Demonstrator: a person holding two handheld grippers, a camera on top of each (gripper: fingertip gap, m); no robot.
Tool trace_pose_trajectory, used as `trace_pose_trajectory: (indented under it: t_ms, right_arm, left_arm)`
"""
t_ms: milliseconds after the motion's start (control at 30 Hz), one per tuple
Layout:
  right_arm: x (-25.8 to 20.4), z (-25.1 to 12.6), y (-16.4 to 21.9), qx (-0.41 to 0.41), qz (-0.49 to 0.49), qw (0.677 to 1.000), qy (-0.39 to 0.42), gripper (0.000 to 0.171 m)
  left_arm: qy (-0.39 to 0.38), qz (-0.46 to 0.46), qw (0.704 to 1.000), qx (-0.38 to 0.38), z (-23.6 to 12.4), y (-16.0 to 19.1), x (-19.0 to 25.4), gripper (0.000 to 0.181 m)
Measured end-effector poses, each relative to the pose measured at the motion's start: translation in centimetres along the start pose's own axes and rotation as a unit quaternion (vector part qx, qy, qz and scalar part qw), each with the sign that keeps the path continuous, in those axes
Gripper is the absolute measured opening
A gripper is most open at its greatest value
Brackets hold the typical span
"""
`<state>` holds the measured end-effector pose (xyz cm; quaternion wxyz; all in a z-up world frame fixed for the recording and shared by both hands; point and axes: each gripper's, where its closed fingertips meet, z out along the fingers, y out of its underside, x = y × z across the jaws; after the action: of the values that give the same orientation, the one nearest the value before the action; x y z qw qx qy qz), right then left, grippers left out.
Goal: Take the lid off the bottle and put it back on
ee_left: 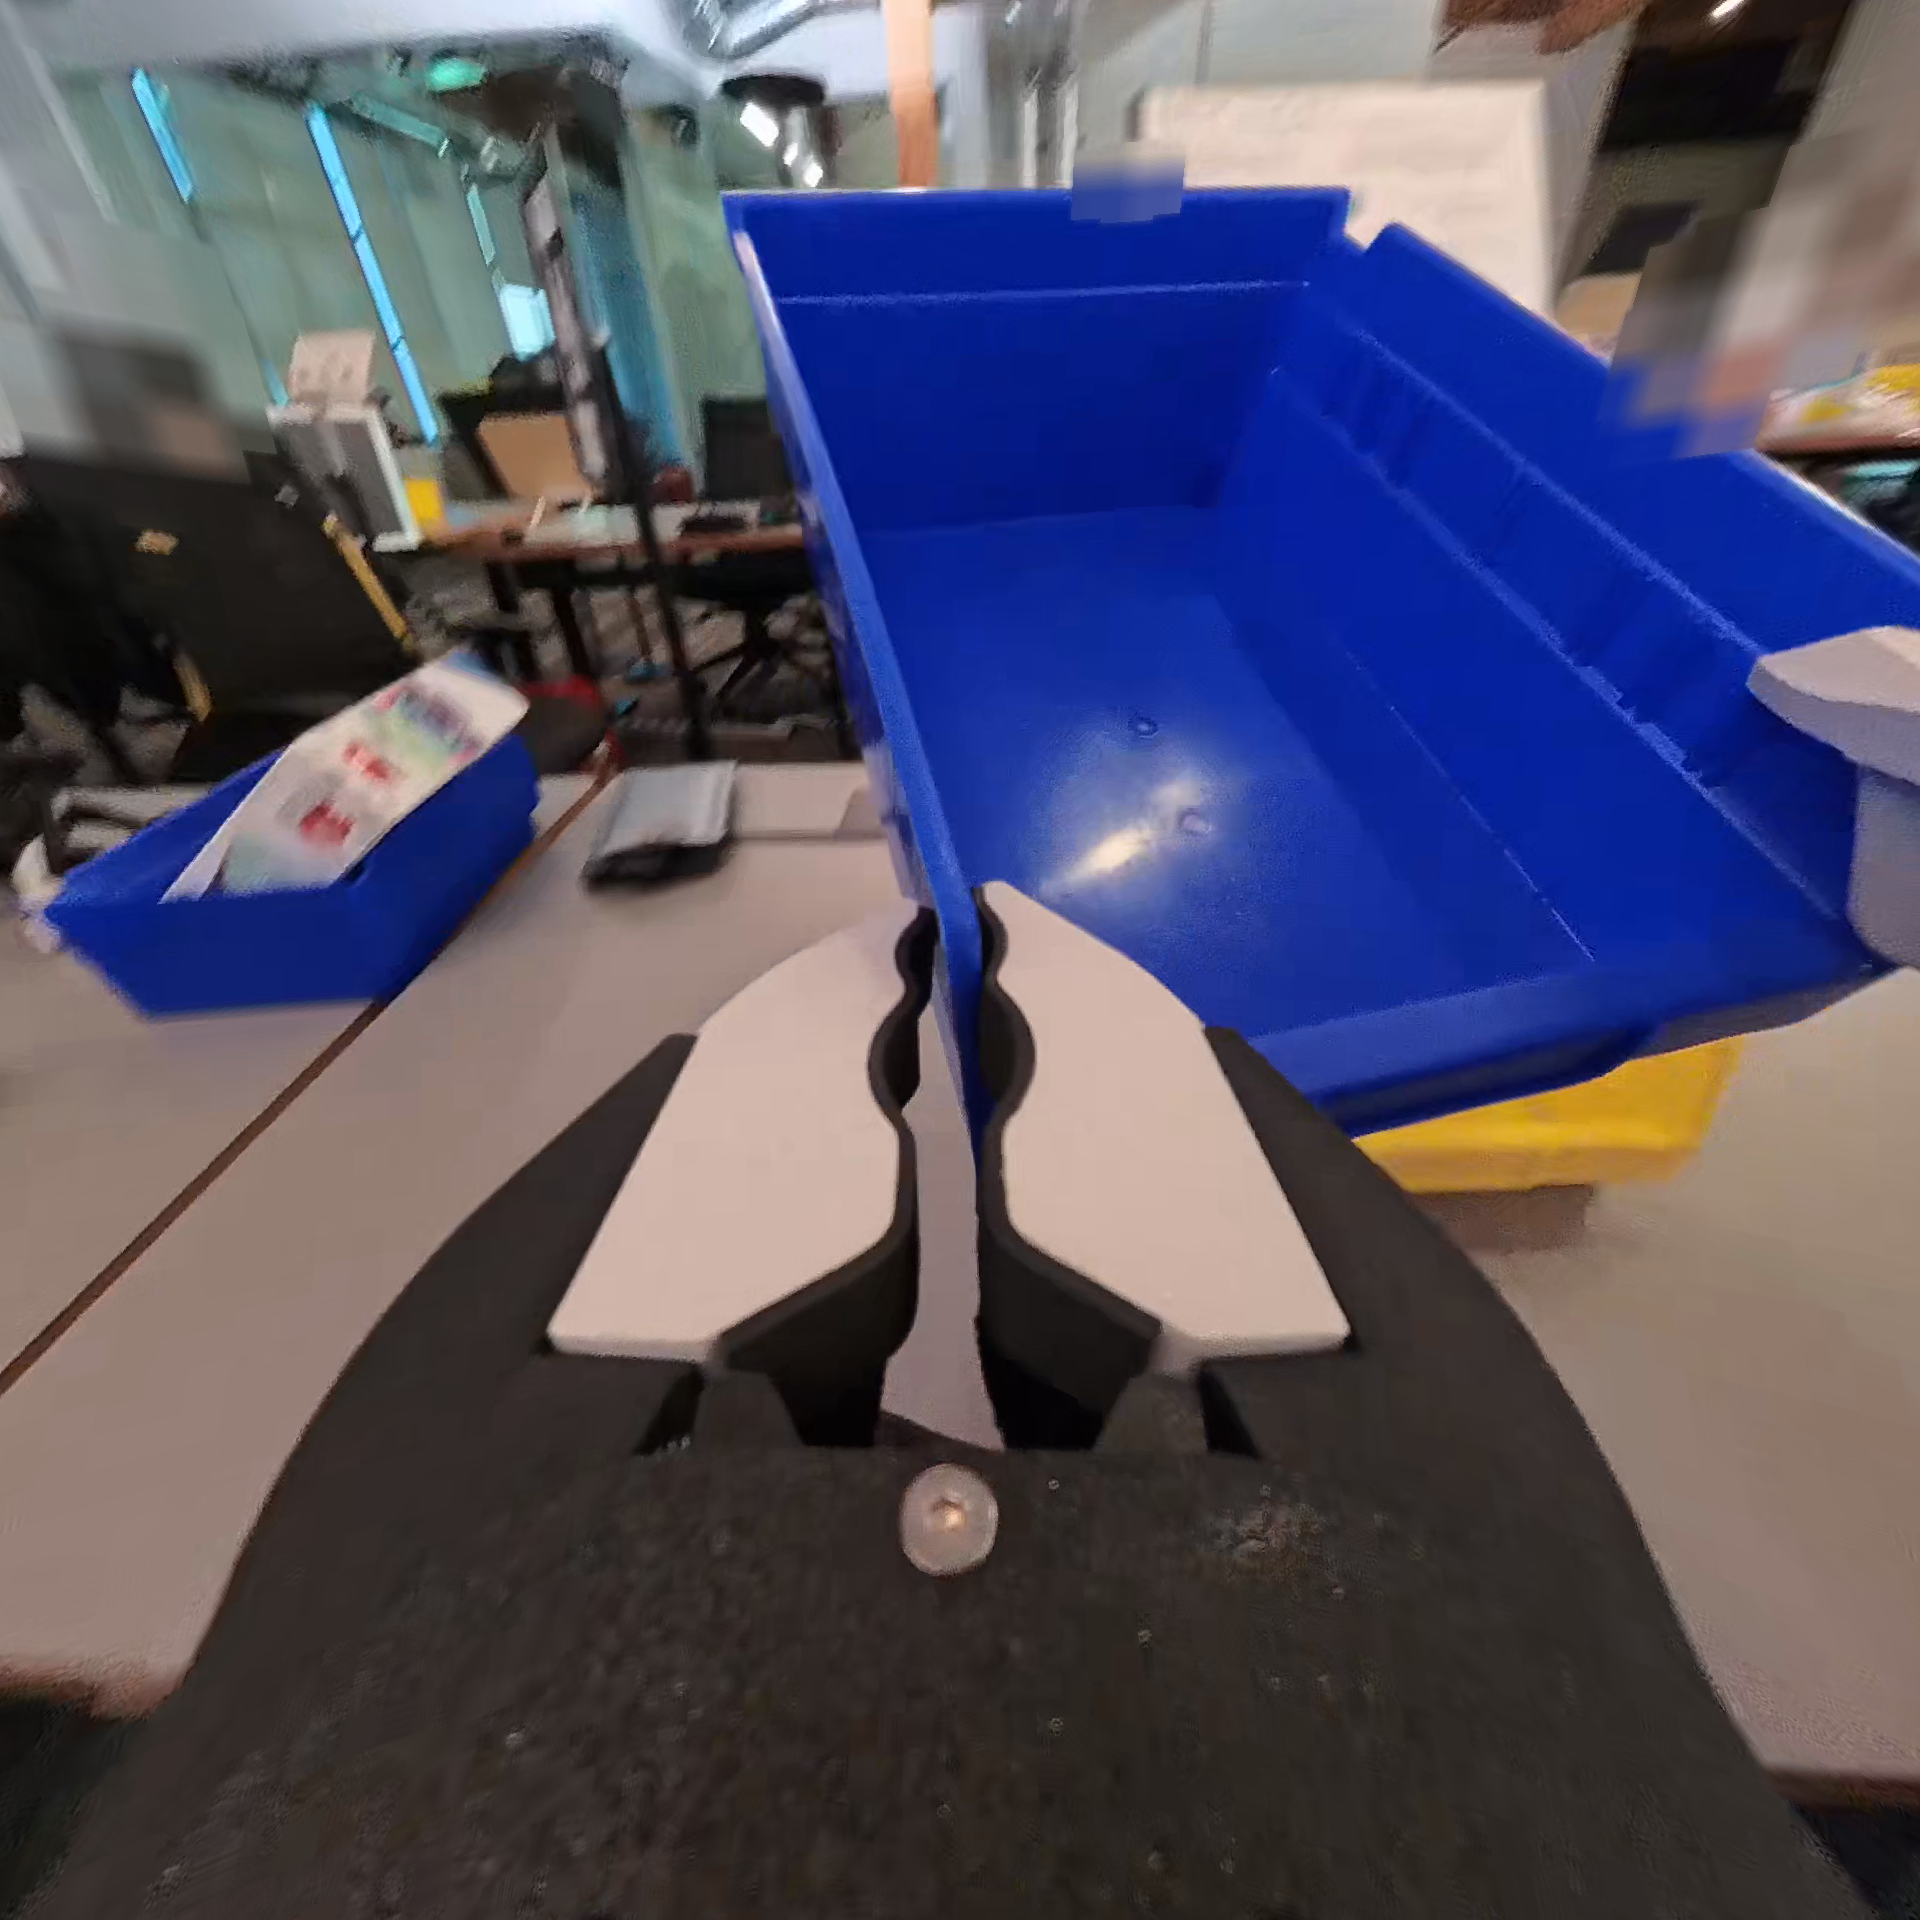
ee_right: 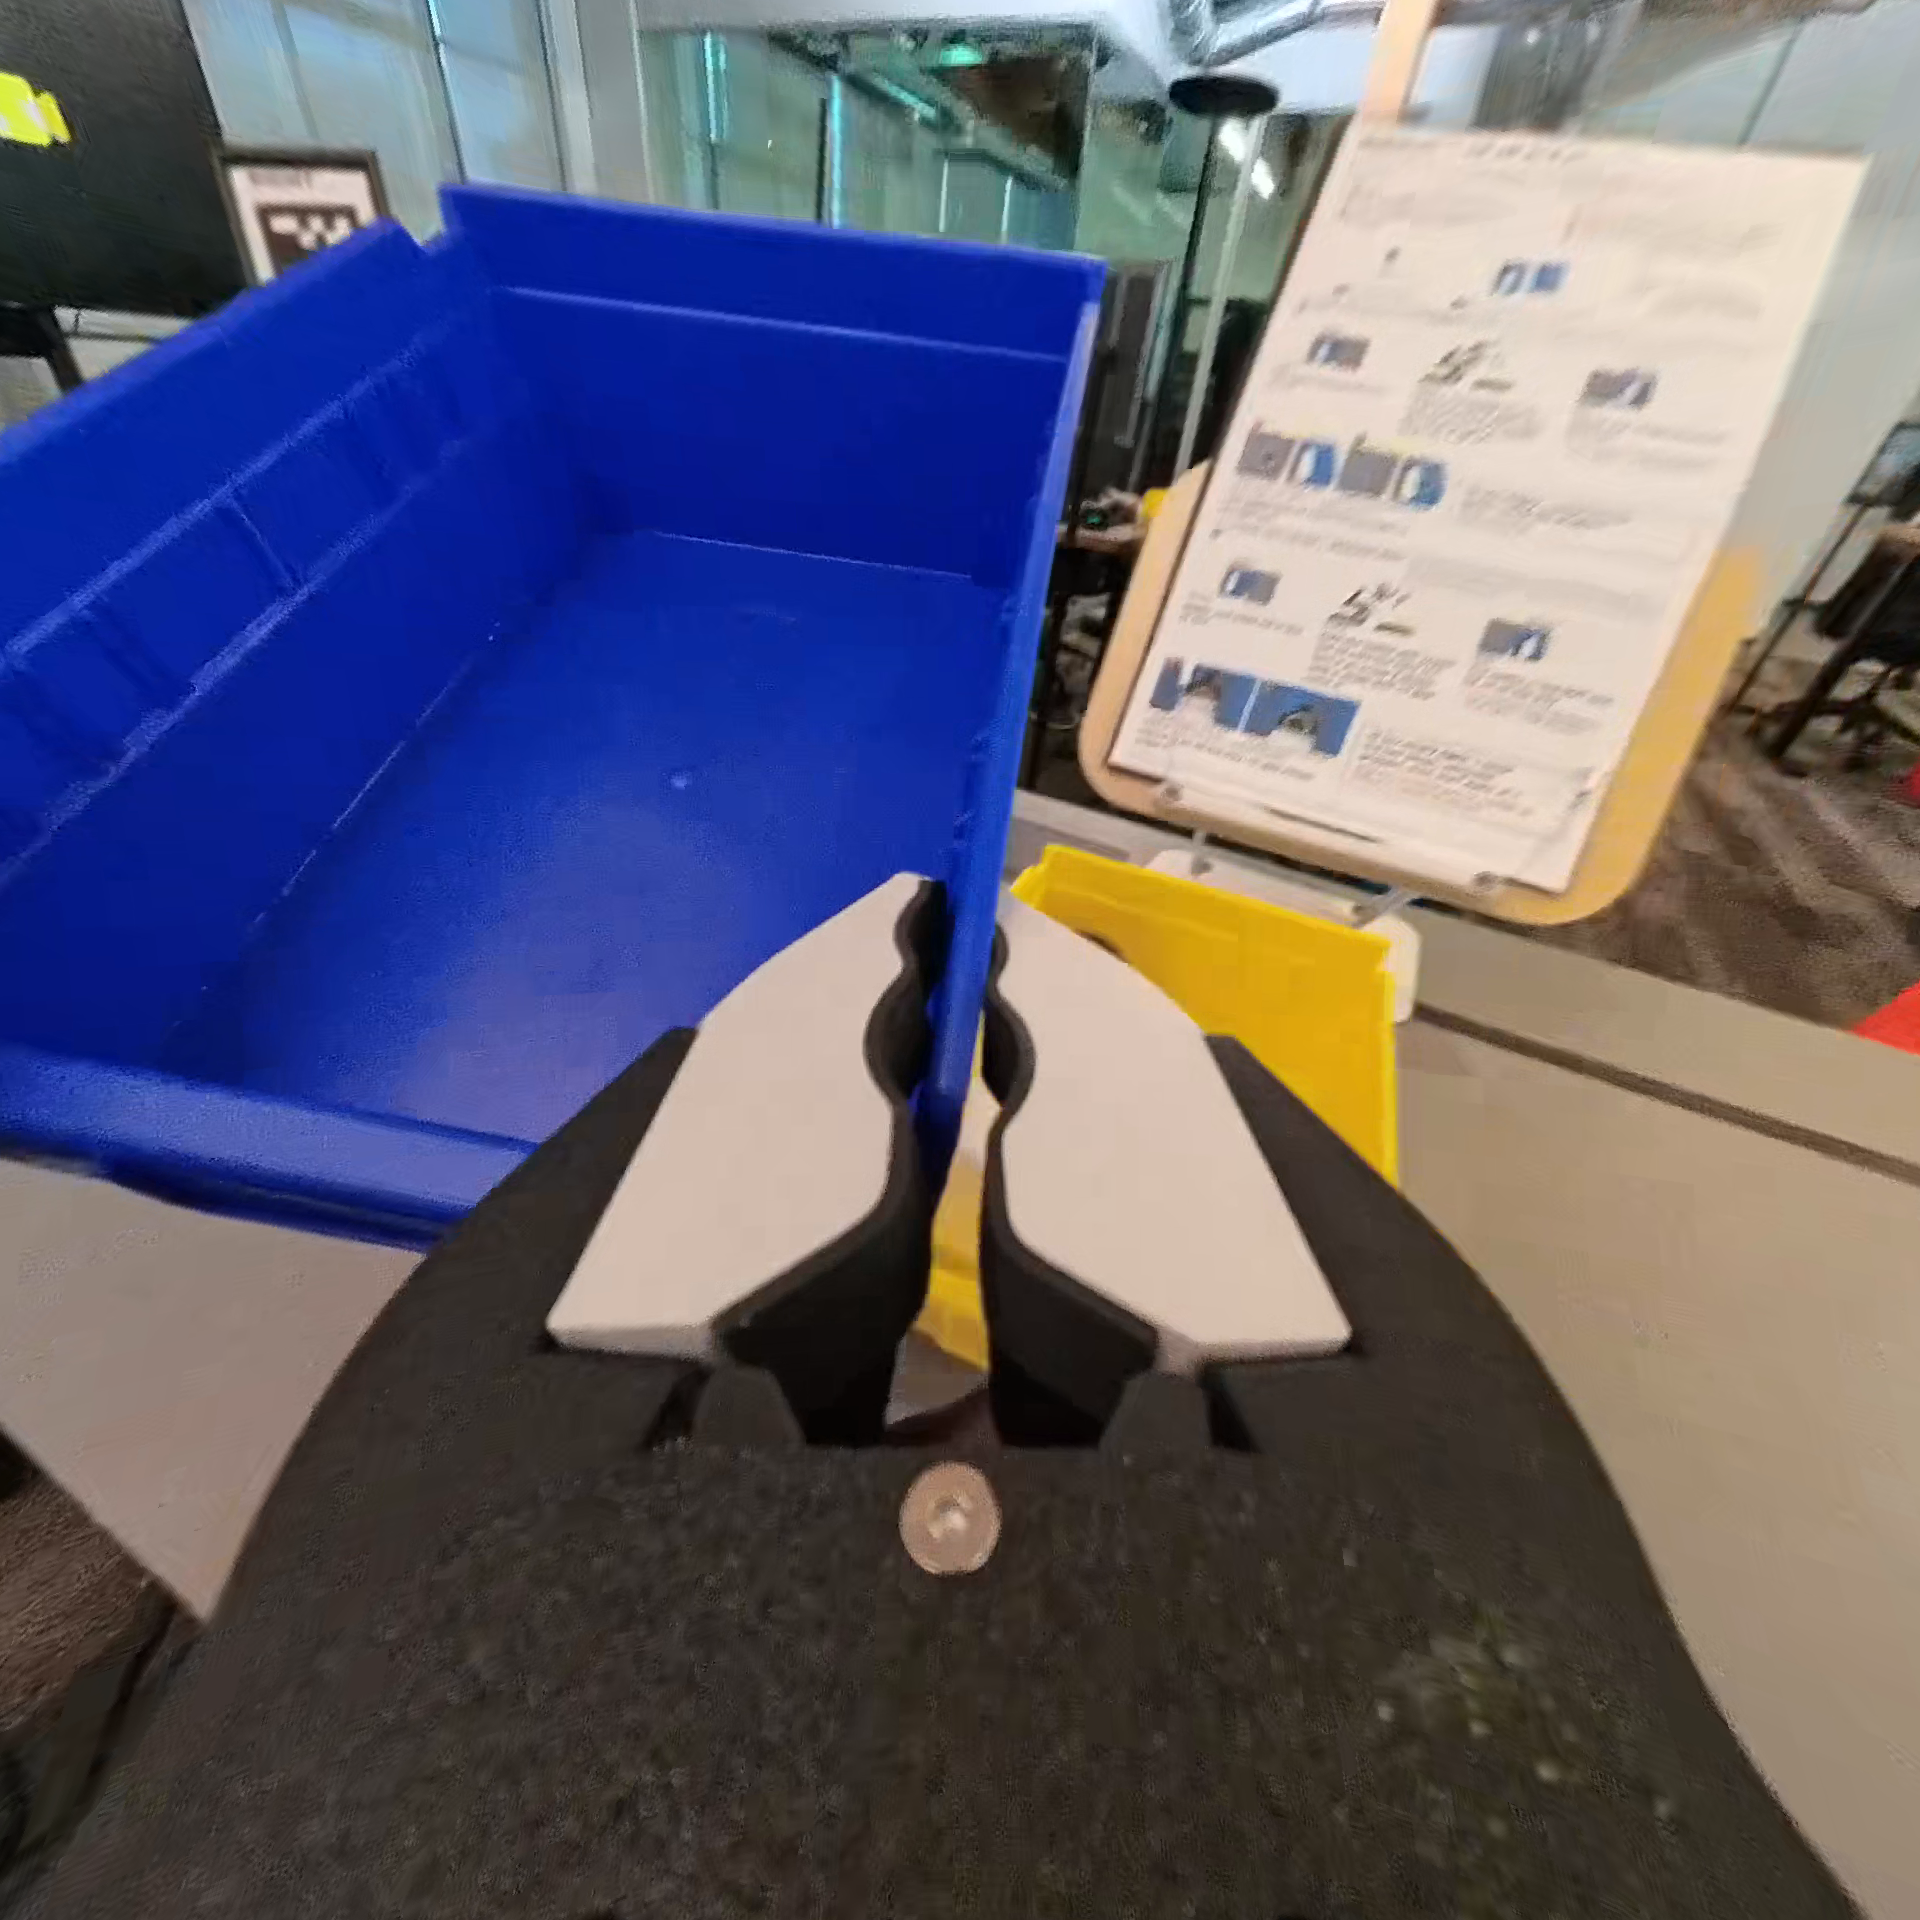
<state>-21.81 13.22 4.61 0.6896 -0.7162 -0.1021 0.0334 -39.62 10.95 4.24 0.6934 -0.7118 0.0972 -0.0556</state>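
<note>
Tabletop [ee_left: 312, 1195] in pale grey carries everything in both views. Largest on it is a big blue bin [ee_left: 1195, 727], long and rectangular, its long axis running away from both cameras; it looks tilted, near end raised, and its glossy floor is bare. Under its near right corner sits a yellow bin [ee_right: 1247, 997], partly covered by the blue one. No bottle or lid shows in either view, so where it lies, which way it points and how it looks cannot be told.

A smaller blue bin [ee_left: 291, 935] stands well off to the left, holding blurred printed packets [ee_left: 353, 769]. A dark flat pouch [ee_left: 665, 821] lies on the table between the two blue bins. To the right a board with printed sheets [ee_right: 1455, 499] stands propped upright beyond the yellow bin.

Left gripper [ee_left: 951, 914] pinches the big bin's left wall, fingers narrow around the thin plastic. Right gripper [ee_right: 961, 904] likewise clamps the right wall.
</note>
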Motion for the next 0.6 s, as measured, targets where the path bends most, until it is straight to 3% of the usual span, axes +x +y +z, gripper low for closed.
trace_pose_trajectory:
  t_ms: [100, 200, 400, 600]
  right_arm:
    - [7.2, -2.3, -2.0, 0.012, -0.013, 0.998, 0.055, 0.004]
    - [16.2, -4.3, -0.8, -0.040, -0.008, 0.994, 0.104, 0.006]
    - [34.6, -9.3, 6.0, -0.162, -0.009, 0.962, 0.218, 0.004]
    - [43.1, -11.2, 17.7, -0.217, 0.088, 0.955, 0.185, 0.005]
  left_arm:
    - [0.055, 0.018, 0.998, 0.025, 3.1, -2.8, 6.9, 0.005]
    - [0.105, 0.021, 0.994, 0.030, 6.9, -3.3, 16.1, 0.005]
    - [0.217, 0.017, 0.974, -0.061, 12.7, 3.1, 35.2, 0.005]
    - [0.222, 0.067, 0.966, -0.114, 14.2, 9.7, 44.2, 0.005]
